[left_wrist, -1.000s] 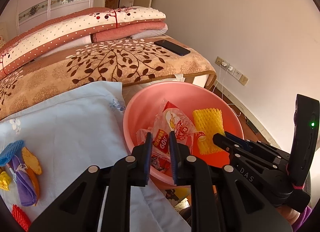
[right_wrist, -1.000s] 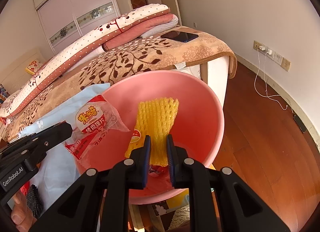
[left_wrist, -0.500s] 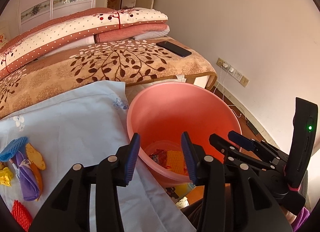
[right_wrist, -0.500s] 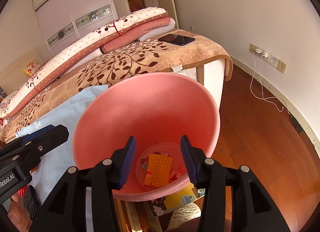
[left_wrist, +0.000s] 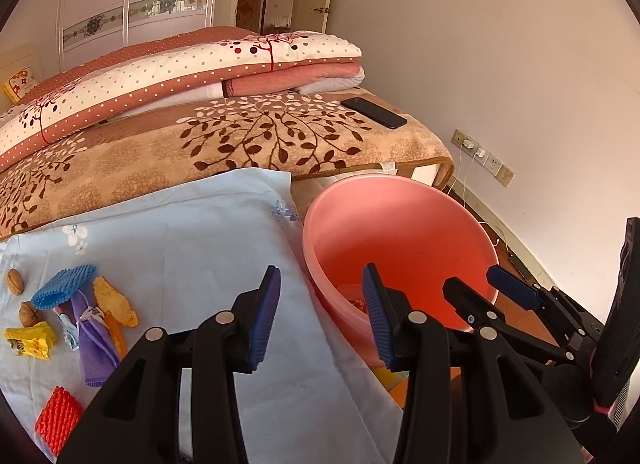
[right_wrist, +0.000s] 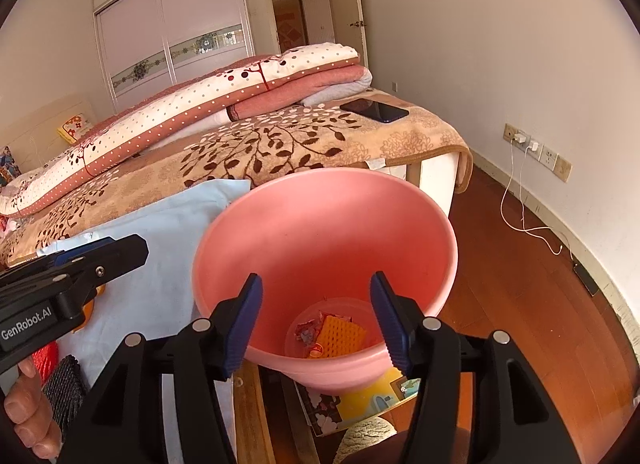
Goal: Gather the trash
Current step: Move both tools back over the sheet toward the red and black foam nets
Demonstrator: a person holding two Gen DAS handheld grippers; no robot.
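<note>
Open room above the pink basin (right_wrist: 420, 224), mouth unobstructed. Clear light-blue cloth (left_wrist: 192, 248) between basin and scattered scraps (left_wrist: 76, 316). Bed (left_wrist: 240, 144) blocking behind, wall (left_wrist: 520, 84) beyond the basin.

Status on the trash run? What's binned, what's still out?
Done: a yellow foam net and a snack wrapper lie at the bottom of the pink bin. In hand: nothing; the left gripper and right gripper have just opened, empty. Left on the sheet: blue net, peels, walnuts, yellow wrapper, purple cloth, red net.
</note>
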